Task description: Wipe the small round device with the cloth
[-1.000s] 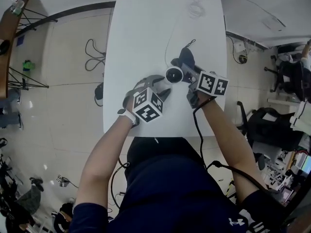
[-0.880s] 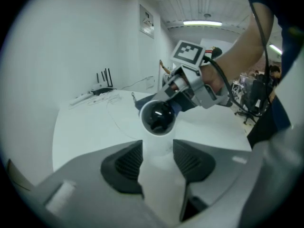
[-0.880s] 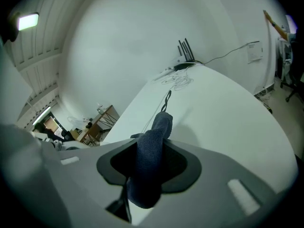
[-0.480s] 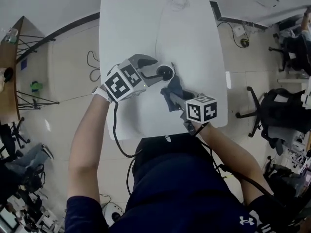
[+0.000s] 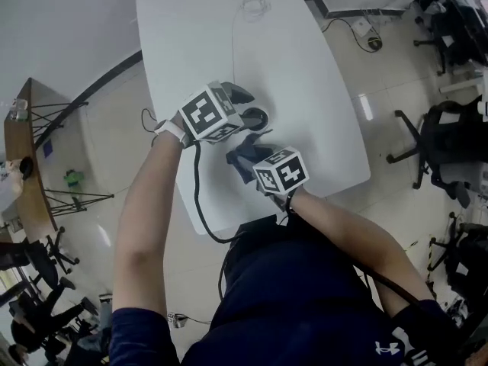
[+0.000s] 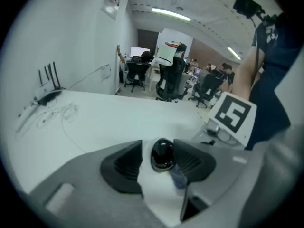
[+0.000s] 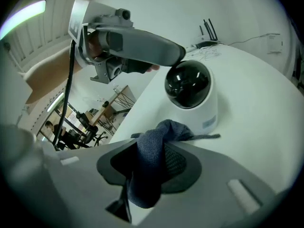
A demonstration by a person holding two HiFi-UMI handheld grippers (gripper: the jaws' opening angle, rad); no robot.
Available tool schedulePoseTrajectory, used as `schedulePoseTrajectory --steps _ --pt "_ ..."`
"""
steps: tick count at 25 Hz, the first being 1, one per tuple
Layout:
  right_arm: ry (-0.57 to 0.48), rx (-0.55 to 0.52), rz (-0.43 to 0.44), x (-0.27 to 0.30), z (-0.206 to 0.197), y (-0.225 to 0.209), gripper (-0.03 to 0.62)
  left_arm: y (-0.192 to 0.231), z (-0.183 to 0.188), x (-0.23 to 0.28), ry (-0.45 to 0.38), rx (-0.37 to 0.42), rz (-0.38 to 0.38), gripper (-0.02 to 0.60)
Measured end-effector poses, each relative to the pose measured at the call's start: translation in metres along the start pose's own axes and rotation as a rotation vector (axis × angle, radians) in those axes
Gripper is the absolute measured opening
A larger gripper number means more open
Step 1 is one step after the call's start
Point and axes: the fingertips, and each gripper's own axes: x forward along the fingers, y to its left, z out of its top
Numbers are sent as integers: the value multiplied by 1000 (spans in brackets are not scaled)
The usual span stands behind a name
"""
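The small round device [image 5: 255,118] is white with a glossy black dome and stands near the middle of the white table [image 5: 305,67]. My left gripper [image 5: 242,109] comes at it from the left. In the left gripper view both pads [image 6: 192,163] sit against the device's [image 6: 162,154] white body, one on each side. My right gripper [image 5: 242,158] is just on the near side of the device, shut on a bunched blue-grey cloth [image 5: 238,155]. In the right gripper view the cloth [image 7: 149,175] hangs between the jaws, a little short of the device [image 7: 192,91].
A thin white cable [image 5: 232,44] runs from the device up the table to loose coils [image 5: 252,6] at the far end. A router with antennas [image 6: 47,91] stands there too. The table's near edge [image 5: 229,227] is close behind the grippers. Office chairs [image 5: 446,143] stand on the right.
The right gripper has carried the cloth from the device's right side round to its near side. The left gripper has turned and risen slightly, staying at the device.
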Motion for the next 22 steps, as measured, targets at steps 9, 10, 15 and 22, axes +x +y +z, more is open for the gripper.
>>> schedulePoseTrajectory --steps 9,10,15,22 --pt "-107 159 4 -7 -1 -18 130 -2 -2 10 -29 -119 -133 204" --pt "-118 164 -12 -13 -2 -26 130 -1 -1 10 -39 -132 -137 204" --pt "-206 240 -112 -53 -1 -73 130 1 0 10 -68 -154 -140 206" --pt "-263 464 -61 -51 -2 -67 130 1 1 11 -74 -150 -138 212"
